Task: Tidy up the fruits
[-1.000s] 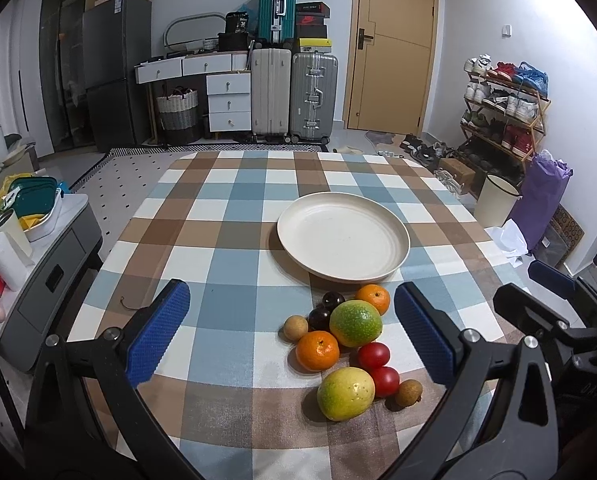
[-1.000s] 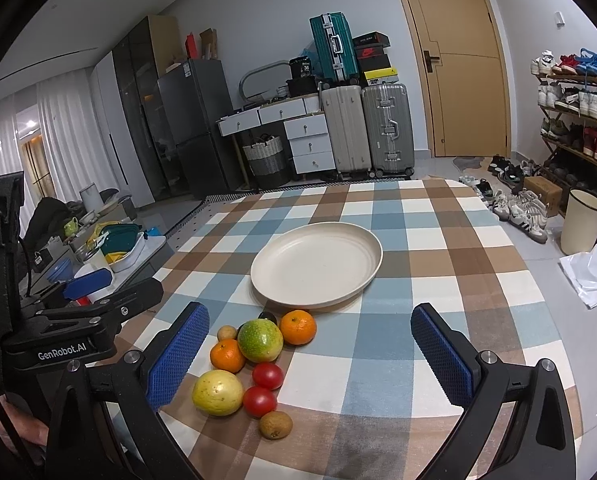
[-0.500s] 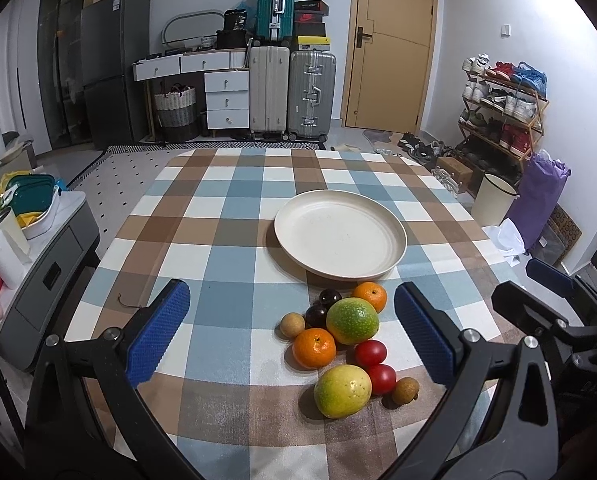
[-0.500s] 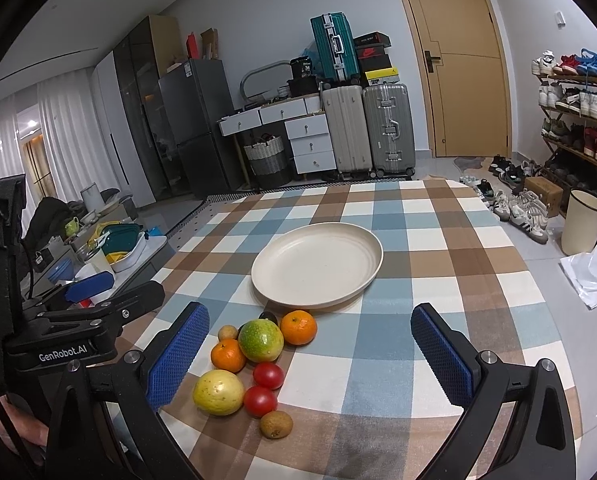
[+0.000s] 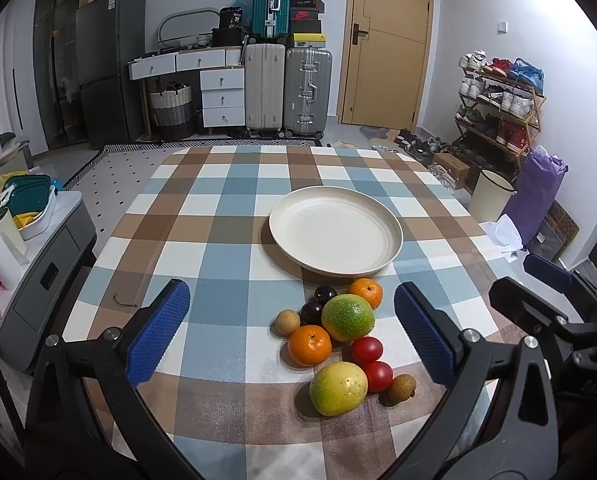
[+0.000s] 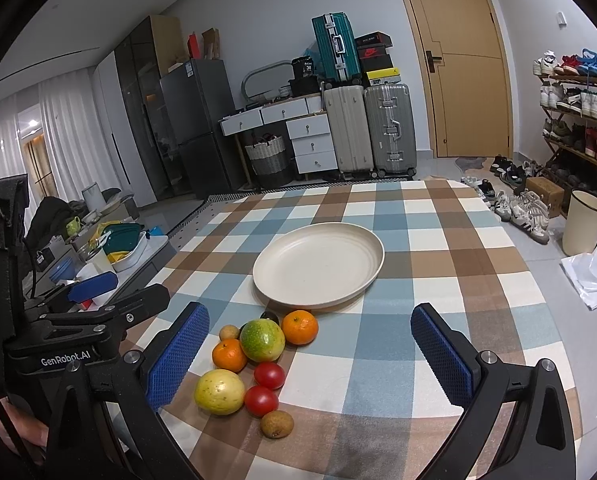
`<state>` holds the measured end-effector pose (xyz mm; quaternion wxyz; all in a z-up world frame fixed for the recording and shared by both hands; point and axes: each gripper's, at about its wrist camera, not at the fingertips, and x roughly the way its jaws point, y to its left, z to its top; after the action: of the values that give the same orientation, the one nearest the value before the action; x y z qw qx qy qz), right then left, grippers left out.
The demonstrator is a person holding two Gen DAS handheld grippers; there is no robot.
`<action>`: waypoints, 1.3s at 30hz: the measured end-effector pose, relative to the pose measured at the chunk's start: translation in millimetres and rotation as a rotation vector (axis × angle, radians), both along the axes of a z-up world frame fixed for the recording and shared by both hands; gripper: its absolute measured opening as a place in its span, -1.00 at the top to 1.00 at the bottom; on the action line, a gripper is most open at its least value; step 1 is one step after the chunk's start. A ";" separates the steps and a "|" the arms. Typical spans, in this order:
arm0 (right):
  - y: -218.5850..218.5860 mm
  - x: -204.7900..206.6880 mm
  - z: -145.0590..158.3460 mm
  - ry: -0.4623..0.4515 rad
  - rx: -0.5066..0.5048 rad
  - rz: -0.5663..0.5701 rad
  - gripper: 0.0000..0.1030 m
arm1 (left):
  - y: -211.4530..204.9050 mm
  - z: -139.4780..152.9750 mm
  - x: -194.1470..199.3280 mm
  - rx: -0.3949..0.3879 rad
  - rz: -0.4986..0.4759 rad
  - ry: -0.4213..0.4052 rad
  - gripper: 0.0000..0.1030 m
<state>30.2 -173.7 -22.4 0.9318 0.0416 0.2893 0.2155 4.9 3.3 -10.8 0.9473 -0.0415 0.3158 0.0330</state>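
Fruit cluster sits on the checked tablecloth (image 5: 226,256), just in front of the cream plate (image 5: 335,236), in the same arrangement as a second ago; nothing picked. Only change: in my left wrist view the pile has slid slightly up and left in frame, so my left claw has drifted a touch. Right view nearly identical.

The pile: green-orange citrus (image 5: 347,317) in the middle, touching a tangerine (image 5: 309,345) on its near-left. Second tangerine (image 5: 365,292) nearest the plate rim. Two dark plums (image 5: 325,293) tucked beside the green one. Two red tomatoes (image 5: 366,350) touching each other, a yellow-green fruit (image 5: 338,388) closest to me, and a small brown longan-like fruit at each end (image 5: 287,321). Plate holds nothing.

My left gripper (image 5: 290,332) is spread wide, blue pads either side of the pile, holding nothing, above the cloth. My right gripper (image 6: 310,360) likewise gapes wide and holds nothing; pile lies toward its left pad.

Writing: "GenRobot.AI" on the left gripper's body as seen from the right view. "38" on a black bag atop the drawers (image 5: 223,98); other labels too small to read.
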 end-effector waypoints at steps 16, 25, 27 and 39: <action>-0.6 0.5 0.0 0.001 0.000 0.000 -1.00 | -0.5 -10.1 2.2 -0.013 -0.012 0.026 -0.98; -2.8 -0.4 -1.5 0.007 0.005 -0.003 -1.00 | 4.6 -29.1 9.0 -0.023 -0.014 0.079 -0.98; -5.3 -0.2 -2.1 0.008 0.007 -0.004 -1.00 | 6.6 -35.0 10.2 -0.030 -0.017 0.093 -0.98; -6.8 -0.2 -3.8 0.014 0.010 -0.007 -1.00 | 11.3 -78.0 14.1 -0.068 -0.046 0.192 -0.98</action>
<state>30.0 -180.4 -26.3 0.9302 0.0488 0.2947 0.2133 19.0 14.6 -88.8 0.9113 -0.0628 0.4070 0.0043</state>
